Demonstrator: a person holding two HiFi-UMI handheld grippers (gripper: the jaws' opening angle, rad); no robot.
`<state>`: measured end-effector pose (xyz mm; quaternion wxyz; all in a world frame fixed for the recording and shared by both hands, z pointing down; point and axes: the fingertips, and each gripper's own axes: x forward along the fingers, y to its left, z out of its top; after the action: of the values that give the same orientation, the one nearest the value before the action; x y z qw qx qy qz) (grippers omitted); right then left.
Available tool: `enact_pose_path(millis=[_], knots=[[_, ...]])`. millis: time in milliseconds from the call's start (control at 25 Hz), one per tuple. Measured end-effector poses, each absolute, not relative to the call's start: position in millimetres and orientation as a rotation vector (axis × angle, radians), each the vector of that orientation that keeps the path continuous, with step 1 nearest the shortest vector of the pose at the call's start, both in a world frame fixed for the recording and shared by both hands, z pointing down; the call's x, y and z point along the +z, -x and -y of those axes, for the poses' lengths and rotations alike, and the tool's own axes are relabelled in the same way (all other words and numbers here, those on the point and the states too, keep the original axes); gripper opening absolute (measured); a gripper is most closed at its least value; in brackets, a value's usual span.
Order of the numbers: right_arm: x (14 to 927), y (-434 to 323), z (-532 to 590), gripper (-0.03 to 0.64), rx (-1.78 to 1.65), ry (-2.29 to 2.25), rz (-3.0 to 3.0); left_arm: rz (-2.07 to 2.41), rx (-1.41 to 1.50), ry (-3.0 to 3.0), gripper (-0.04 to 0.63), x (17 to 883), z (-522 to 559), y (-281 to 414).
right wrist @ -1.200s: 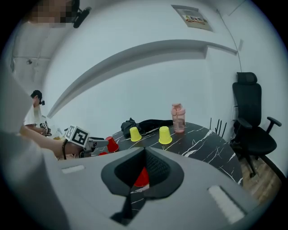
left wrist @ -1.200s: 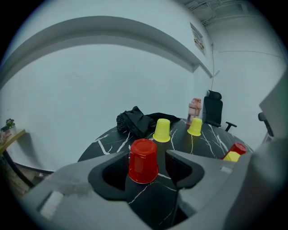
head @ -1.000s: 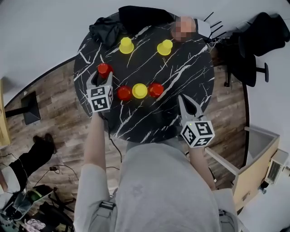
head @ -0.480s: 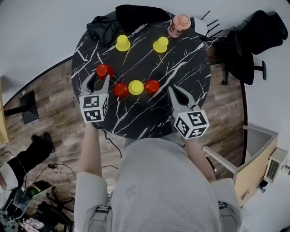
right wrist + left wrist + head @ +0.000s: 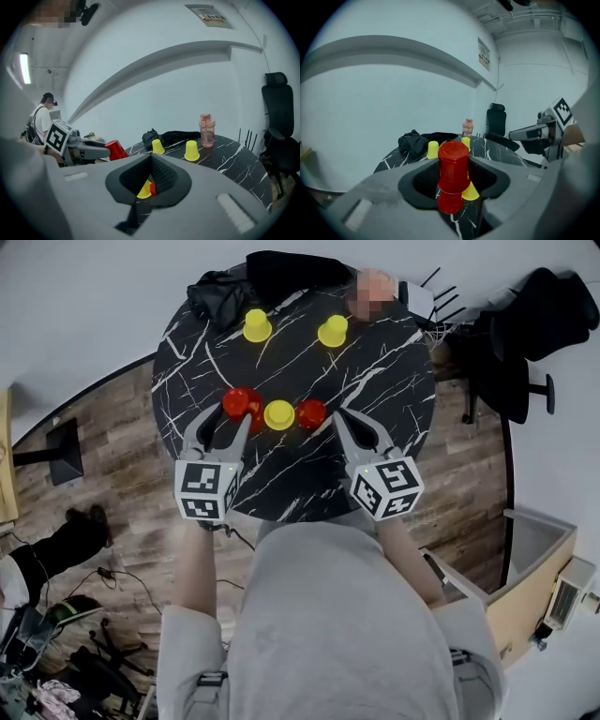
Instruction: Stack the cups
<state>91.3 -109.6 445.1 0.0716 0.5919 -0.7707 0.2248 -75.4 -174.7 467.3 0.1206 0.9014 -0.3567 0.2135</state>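
My left gripper [image 5: 226, 417] is shut on an upside-down red cup [image 5: 239, 400], its jaws having just closed on it. In the left gripper view this held red cup [image 5: 453, 164] hangs tilted just above a second red cup [image 5: 450, 202] that stands on the black marble table [image 5: 309, 474]. That cup starts a row with a yellow cup [image 5: 278, 414] and another red cup [image 5: 310, 412]. Two more yellow cups [image 5: 257, 325] [image 5: 332, 331] stand at the far side. My right gripper [image 5: 339, 417] is shut and empty, just right of the row.
A pink bottle [image 5: 205, 124] and a black cloth [image 5: 253, 282] lie at the table's far edge. A black office chair [image 5: 525, 343] stands to the right, over the wooden floor [image 5: 103, 484]. A person [image 5: 41, 123] stands in the background of the right gripper view.
The left gripper took the far-left red cup, lifted it and carried it right, over the row's left red cup. The right gripper slid forward and left toward the row.
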Motion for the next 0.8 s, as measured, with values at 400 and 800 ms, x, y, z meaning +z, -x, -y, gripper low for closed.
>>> enact_pose_path(millis=[400,800], knots=[[441,-112,88,-0.002,0.671,-1.821,2.294,0.999,0.733,-2.627,0.202,493,154,51],[439,-131,75,-0.002,0.666,-1.854,2.261,1.025,0.769,-2.627,0.206,506,155,41]])
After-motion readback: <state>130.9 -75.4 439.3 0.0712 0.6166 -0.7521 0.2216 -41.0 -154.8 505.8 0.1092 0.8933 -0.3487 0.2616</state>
